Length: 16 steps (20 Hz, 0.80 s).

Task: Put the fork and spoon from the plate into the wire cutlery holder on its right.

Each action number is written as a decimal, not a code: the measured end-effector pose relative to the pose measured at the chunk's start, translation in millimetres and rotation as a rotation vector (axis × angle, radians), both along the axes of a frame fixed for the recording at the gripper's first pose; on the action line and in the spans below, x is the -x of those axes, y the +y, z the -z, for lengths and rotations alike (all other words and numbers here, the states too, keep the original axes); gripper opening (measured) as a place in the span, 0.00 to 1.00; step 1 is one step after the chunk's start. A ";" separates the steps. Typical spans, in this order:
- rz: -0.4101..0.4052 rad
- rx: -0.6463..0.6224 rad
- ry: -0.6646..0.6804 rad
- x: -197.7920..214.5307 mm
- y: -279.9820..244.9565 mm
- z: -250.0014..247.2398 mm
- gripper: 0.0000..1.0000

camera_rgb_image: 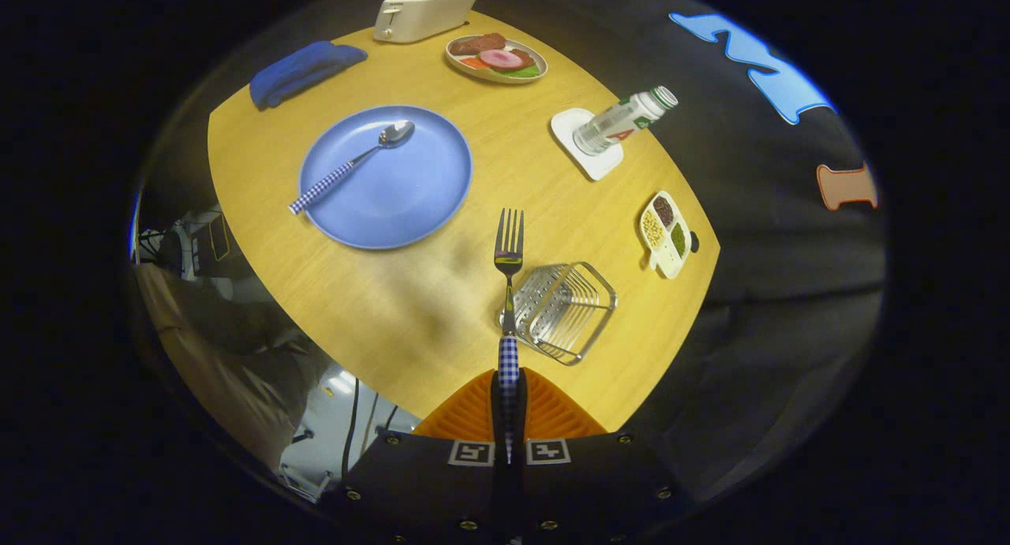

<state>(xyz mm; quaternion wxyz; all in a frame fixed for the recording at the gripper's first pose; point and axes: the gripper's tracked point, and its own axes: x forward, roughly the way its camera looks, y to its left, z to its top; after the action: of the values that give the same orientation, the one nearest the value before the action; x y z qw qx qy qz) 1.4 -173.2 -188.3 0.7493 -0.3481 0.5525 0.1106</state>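
My hand-held gripper was clenched on the checked handle of the fork, whose tines pointed ahead above the worktop. The wire cutlery holder stood just right of the fork. The spoon lay on the blue plate beyond, to the left.

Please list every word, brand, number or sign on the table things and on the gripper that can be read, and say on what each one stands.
No text here can be quoted.
Bottle label: print with a red mark, too blurred to read.
Toaster front: a small dark mark, too small to read.
Gripper, shut on the fork handle: two square coded markers, patterns, not words.
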 end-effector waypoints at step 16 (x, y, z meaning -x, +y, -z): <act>0.014 0.179 0.272 -18.3 -84.4 3.7 0.01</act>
<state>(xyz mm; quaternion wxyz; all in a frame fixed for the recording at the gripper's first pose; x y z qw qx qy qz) 19.6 -257.7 -191.9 0.6342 -0.3913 0.6591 0.1018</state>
